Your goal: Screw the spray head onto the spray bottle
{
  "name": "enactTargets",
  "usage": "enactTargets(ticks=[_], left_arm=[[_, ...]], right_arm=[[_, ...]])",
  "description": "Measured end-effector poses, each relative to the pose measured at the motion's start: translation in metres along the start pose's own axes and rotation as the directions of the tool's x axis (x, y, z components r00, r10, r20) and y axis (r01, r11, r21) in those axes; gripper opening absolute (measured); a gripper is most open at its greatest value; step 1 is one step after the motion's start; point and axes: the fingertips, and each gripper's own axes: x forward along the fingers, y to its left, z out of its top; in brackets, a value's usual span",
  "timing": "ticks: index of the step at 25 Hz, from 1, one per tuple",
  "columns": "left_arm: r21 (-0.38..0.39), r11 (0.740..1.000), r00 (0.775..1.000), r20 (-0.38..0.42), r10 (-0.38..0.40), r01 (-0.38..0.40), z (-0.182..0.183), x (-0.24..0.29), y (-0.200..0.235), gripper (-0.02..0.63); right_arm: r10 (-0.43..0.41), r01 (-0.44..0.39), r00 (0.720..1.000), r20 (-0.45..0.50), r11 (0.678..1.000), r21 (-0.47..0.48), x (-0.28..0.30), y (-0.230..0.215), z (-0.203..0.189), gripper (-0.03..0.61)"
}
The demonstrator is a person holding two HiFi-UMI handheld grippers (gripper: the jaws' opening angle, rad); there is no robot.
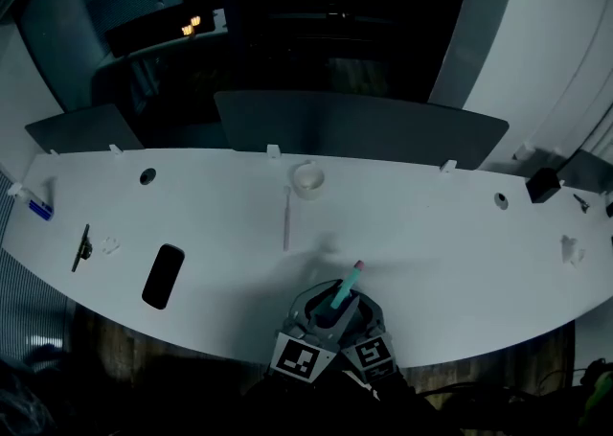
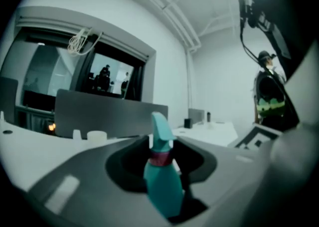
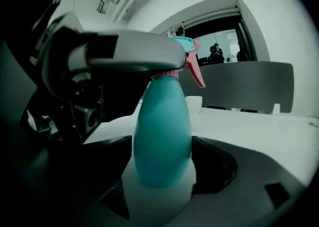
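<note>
Dim room, long white table (image 1: 431, 223). At its near edge the right gripper (image 3: 162, 158) squeezes the teal spray bottle (image 3: 162, 131) by its fat middle. The left gripper (image 2: 160, 152), half closed, pinches the small spray head (image 2: 160, 130). The bottle looks light, smooth and slippery.

Your left gripper (image 2: 162, 167): pale grey moulded shell, smooth and rounded, with a dark scooped hollow between the jaws. A pale rectangular label (image 2: 62, 193) sits on its near side.

Your right gripper (image 3: 162, 171): same grey shell, with black angular pads inside the jaws.

From the head view, each carries a cube (image 1: 297, 359) faced with black-and-white square markers; second cube (image 1: 375, 353) alike.
</note>
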Motion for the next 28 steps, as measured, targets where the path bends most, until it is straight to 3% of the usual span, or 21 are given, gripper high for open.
enactTargets(ticks=[3,6,8,10,13,14,15,16,17,20,22,25,28], left_arm=[[-0.006,1.000,1.000,-0.003,-0.019,0.019,-0.001,0.000,0.001,0.147],[0.007,0.992,0.991,-0.022,-0.128,0.129,-0.003,-0.002,-0.004,0.147],[0.031,0.970,0.970,-0.049,-0.239,0.241,-0.004,-0.005,-0.008,0.146],[0.044,0.929,0.927,-0.093,-0.363,0.368,-0.008,-0.010,-0.013,0.146],[0.049,0.856,0.850,-0.161,-0.501,0.514,-0.015,-0.019,-0.020,0.146],[0.049,0.847,0.840,-0.167,-0.516,0.530,-0.015,-0.020,-0.020,0.147],[0.053,0.848,0.842,-0.165,-0.513,0.527,-0.014,-0.020,-0.020,0.147],[0.058,0.860,0.855,-0.155,-0.495,0.508,-0.013,-0.019,-0.018,0.147],[0.061,0.878,0.875,-0.138,-0.464,0.475,-0.013,-0.018,-0.016,0.147],[0.045,0.945,0.945,-0.069,-0.319,0.323,-0.007,-0.013,-0.008,0.147],[0.030,0.976,0.976,-0.032,-0.214,0.215,-0.005,-0.009,-0.003,0.147],[0.003,0.998,0.997,0.008,-0.071,0.070,-0.003,-0.005,0.005,0.147],[0.005,1.000,1.000,0.023,0.004,-0.004,-0.003,-0.001,0.005,0.146]], right_arm=[[-0.004,0.003,1.000,-0.022,0.999,-0.047,0.005,-0.005,0.000,0.360],[0.128,-0.131,0.991,-0.028,0.986,-0.105,0.004,-0.003,-0.006,0.360],[0.253,-0.257,0.966,-0.047,0.951,-0.170,0.003,0.002,-0.009,0.360],[0.391,-0.400,0.916,-0.086,0.884,-0.241,0.000,0.008,-0.011,0.360],[0.576,-0.603,0.797,-0.180,0.739,-0.301,-0.004,0.017,-0.016,0.360],[0.613,-0.649,0.760,-0.214,0.703,-0.291,-0.004,0.018,-0.017,0.360],[0.631,-0.675,0.738,-0.239,0.688,-0.269,-0.003,0.019,-0.018,0.360],[0.627,-0.674,0.738,-0.248,0.697,-0.244,-0.003,0.018,-0.018,0.360],[0.601,-0.645,0.763,-0.238,0.730,-0.226,-0.003,0.015,-0.016,0.364],[0.405,-0.418,0.908,-0.113,0.896,-0.152,-0.014,-0.005,-0.013,0.365],[0.244,-0.245,0.970,-0.019,0.968,-0.052,-0.018,-0.014,-0.013,0.364],[0.068,-0.074,0.996,0.057,0.991,0.112,-0.013,-0.006,-0.001,0.364],[-0.053,0.049,0.998,0.031,0.991,0.124,0.000,-0.007,0.005,0.364]])
